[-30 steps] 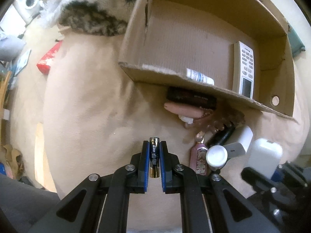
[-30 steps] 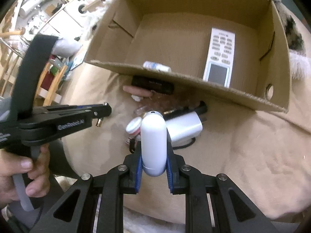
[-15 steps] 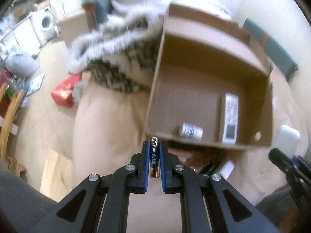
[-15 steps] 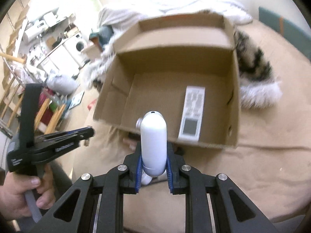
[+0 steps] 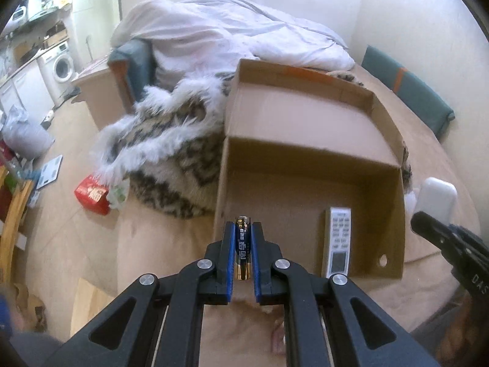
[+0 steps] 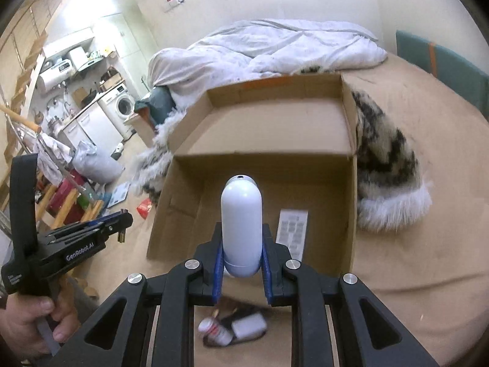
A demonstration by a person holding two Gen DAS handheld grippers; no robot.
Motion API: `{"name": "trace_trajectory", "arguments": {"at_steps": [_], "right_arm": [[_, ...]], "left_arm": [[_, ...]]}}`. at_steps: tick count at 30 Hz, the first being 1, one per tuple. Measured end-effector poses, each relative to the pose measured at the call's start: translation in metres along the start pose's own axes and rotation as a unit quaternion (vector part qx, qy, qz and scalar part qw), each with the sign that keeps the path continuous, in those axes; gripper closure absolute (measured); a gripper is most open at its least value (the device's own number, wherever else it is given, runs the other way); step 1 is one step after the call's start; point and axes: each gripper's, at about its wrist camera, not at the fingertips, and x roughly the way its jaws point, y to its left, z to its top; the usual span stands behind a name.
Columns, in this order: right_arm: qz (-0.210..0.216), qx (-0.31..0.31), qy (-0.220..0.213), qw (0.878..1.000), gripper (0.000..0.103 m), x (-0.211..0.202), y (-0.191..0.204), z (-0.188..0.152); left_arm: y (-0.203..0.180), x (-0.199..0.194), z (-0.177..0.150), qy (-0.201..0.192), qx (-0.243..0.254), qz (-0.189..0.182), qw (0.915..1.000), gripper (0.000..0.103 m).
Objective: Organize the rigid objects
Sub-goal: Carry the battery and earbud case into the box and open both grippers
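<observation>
Left hand-held gripper (image 5: 243, 246) clamping one battery (image 5: 243, 244); right hand-held gripper (image 6: 241, 244) clamping one white capsule-shaped case (image 6: 241, 223), one cardboard box (image 5: 305, 159), one remote (image 5: 337, 241) inside

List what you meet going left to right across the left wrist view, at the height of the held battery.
Red packet → battery in the left gripper → remote control in the cardboard box → white case held by the right gripper.

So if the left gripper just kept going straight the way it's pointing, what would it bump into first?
Probably the cardboard box: the left gripper, shut on a battery, aims at its near left corner, though depth is unclear.
</observation>
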Motion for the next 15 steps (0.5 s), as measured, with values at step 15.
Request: {"name": "trace_trajectory", "arguments": {"at_steps": [15], "right_arm": [[-0.019,0.001,0.065,0.998,0.081,0.076,-0.019,0.015]], "left_arm": [[-0.017,0.070,0.011,0.017,0.042,0.002,0.9990,0.094]]}}
